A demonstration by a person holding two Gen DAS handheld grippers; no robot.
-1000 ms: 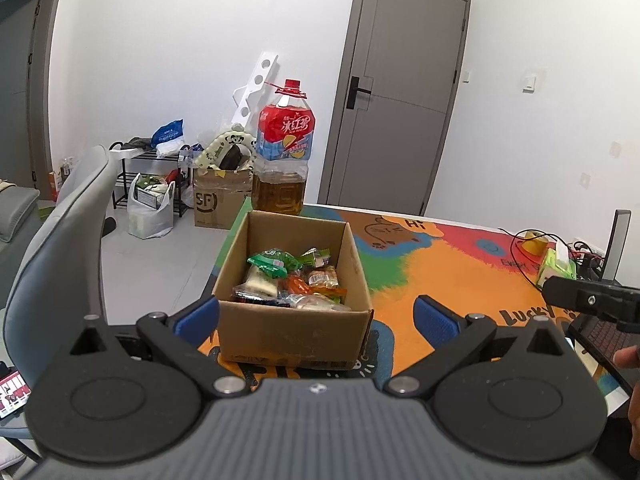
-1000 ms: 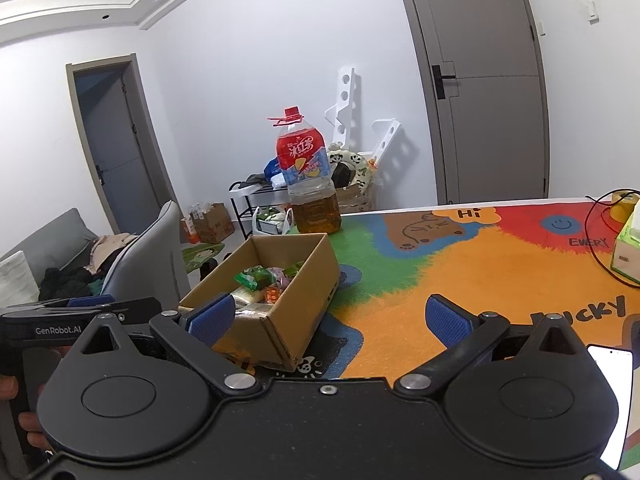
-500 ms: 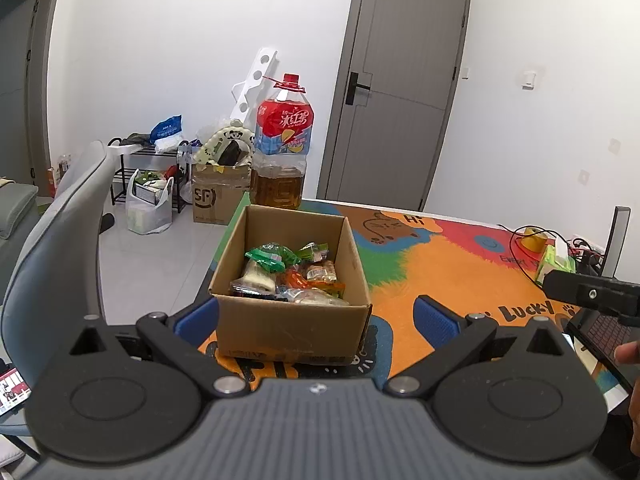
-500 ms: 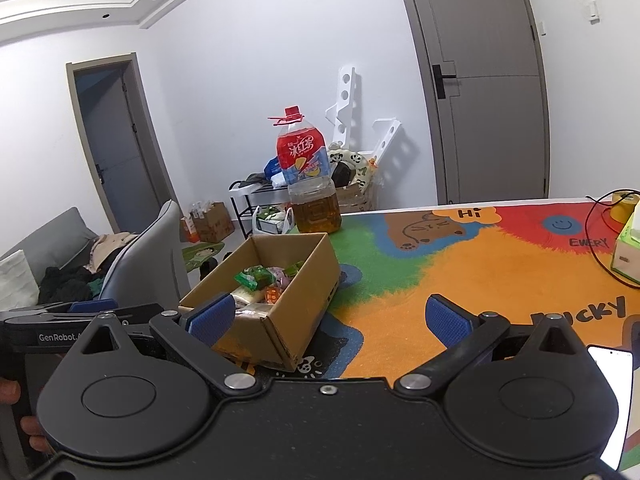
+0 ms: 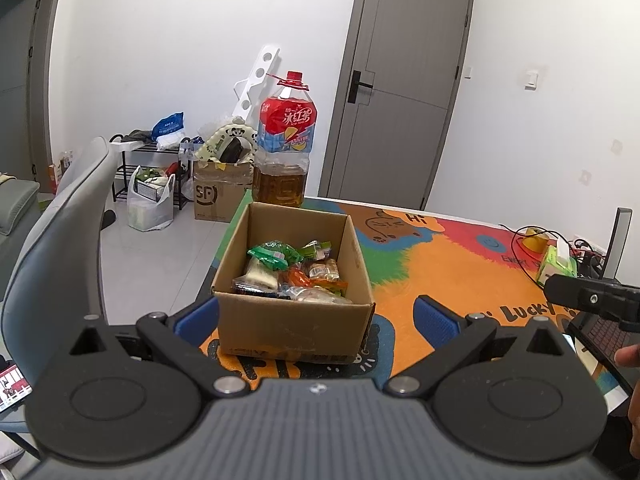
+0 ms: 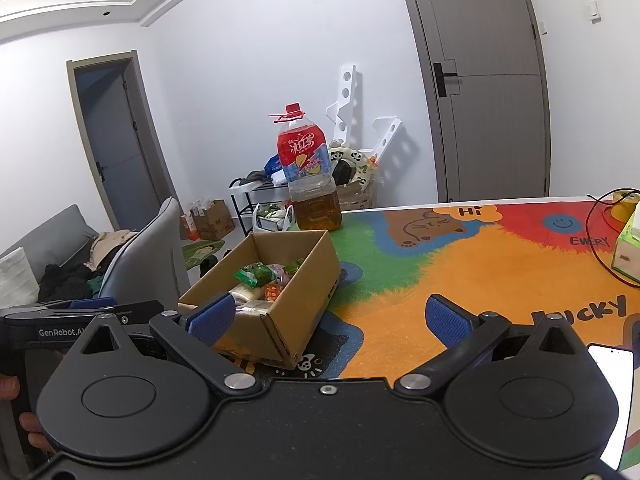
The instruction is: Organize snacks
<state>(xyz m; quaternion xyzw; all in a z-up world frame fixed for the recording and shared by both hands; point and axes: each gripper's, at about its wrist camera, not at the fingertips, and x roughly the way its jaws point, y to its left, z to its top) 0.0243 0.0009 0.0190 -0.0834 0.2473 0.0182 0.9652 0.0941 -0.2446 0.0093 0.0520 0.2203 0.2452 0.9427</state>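
An open cardboard box (image 5: 294,328) stands on the colourful table mat (image 5: 448,264), near the table's left edge. Several wrapped snacks (image 5: 292,272) lie inside it, a green packet on top. My left gripper (image 5: 316,318) is open and empty, its blue pads either side of the box's near wall, held short of it. The box also shows in the right wrist view (image 6: 288,320) with the snacks (image 6: 260,280). My right gripper (image 6: 328,320) is open and empty, to the right of the box above the mat (image 6: 460,264).
A large iced-tea bottle (image 5: 285,148) stands just behind the box. A grey chair (image 5: 56,248) is left of the table. A tissue box (image 5: 558,264), cables and a laptop (image 5: 612,320) sit at the right. A phone (image 6: 610,392) lies at the near right edge.
The left gripper has drawn slightly higher over the box, so more of its inside shows. The right gripper has hardly moved.
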